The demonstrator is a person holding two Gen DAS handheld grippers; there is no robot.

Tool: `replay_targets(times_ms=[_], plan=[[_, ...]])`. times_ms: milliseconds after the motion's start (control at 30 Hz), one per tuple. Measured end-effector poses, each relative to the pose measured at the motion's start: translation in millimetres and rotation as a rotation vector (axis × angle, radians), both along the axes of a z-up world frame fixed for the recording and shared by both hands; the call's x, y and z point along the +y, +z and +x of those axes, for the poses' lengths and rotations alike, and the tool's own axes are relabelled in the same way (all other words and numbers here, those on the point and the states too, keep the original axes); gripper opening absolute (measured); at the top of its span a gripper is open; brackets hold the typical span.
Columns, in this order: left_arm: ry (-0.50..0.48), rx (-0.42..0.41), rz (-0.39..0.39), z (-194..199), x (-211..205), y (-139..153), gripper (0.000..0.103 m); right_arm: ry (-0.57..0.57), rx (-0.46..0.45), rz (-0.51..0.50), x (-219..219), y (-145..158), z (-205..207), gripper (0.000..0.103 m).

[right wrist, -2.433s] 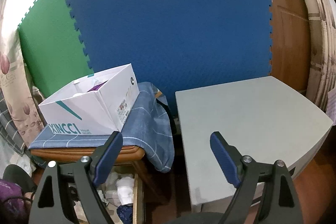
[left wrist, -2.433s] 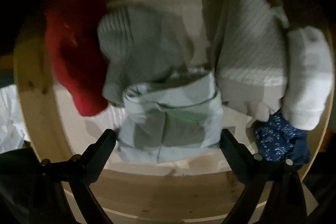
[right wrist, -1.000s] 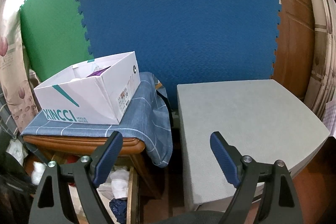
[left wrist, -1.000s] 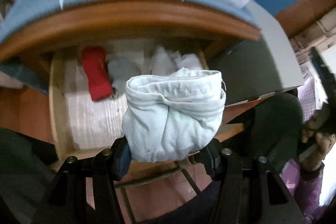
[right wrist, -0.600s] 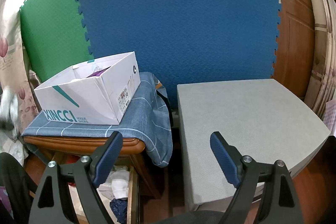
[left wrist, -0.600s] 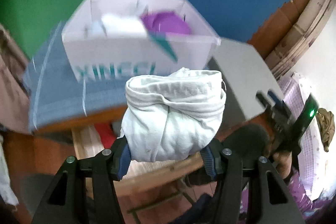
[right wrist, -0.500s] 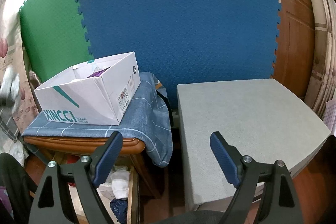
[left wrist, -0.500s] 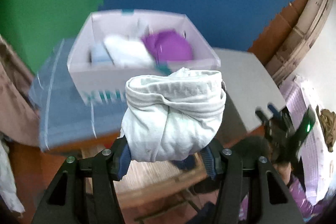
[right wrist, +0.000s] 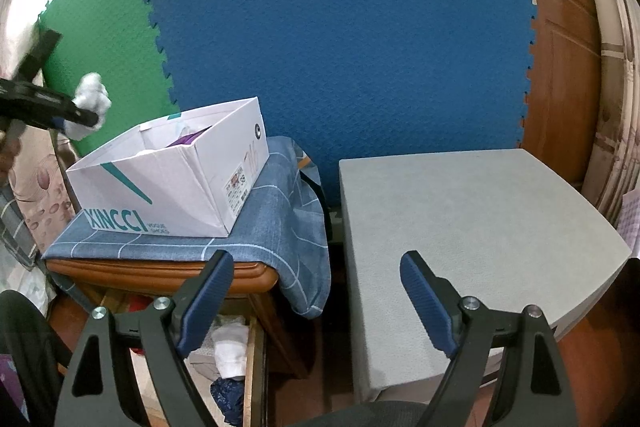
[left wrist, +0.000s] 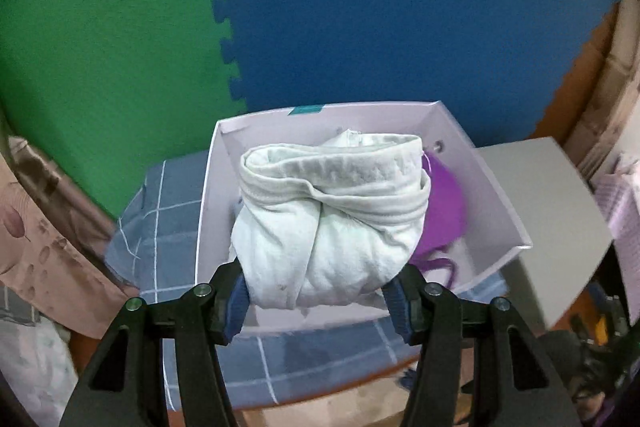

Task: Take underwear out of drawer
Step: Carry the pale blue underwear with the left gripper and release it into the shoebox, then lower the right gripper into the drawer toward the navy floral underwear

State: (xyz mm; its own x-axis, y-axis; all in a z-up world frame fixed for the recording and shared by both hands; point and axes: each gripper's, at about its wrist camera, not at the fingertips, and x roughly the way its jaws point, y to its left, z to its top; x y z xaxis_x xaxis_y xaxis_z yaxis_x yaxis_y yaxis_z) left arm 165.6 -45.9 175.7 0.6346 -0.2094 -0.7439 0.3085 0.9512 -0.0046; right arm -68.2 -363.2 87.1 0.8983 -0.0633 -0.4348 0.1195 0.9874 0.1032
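Left claw [left wrist: 320, 297], clenched on a rolled bundle of pale white cotton underwear [left wrist: 332, 223], holds it in the air above the open white cardboard shoebox [left wrist: 208, 211] on the blue checked cloth [left wrist: 160, 223]. Best handling, by judgement: lower the bundle inside the box walls, beside the purple garment [left wrist: 444, 211], before releasing. Right claw [right wrist: 316, 301], released and empty, points over the grey table [right wrist: 472, 211]; open wooden drawer [right wrist: 249, 359] at lower left.

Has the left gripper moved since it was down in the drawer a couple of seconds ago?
Yes. The left gripper, shut on the white underwear, has risen from the drawer to above the white box.
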Motion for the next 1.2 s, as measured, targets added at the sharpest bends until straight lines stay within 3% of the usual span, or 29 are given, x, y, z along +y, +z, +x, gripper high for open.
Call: replay_targets(times_ms=[200,467,833,1033,1200], plan=[[0.025,0.073,0.036,27,2,-32,0.054,0.003,0.005,0.002,0,-1,2,0.087],[0.017,0.118,0.076,35,-3,-59,0.055,0.007,0.014,-0.007,4,-2,3,0.087],[0.043,0.137,0.092,38,1,-67,0.063,0.008,0.014,-0.007,3,-2,3,0.087],[0.077,0.078,0.171,36,0,-61,0.079,0.008,0.015,-0.007,3,-2,3,0.087],[0.081,-0.031,0.153,17,2,-44,0.084,0.015,0.016,-0.009,3,-3,3,0.087]])
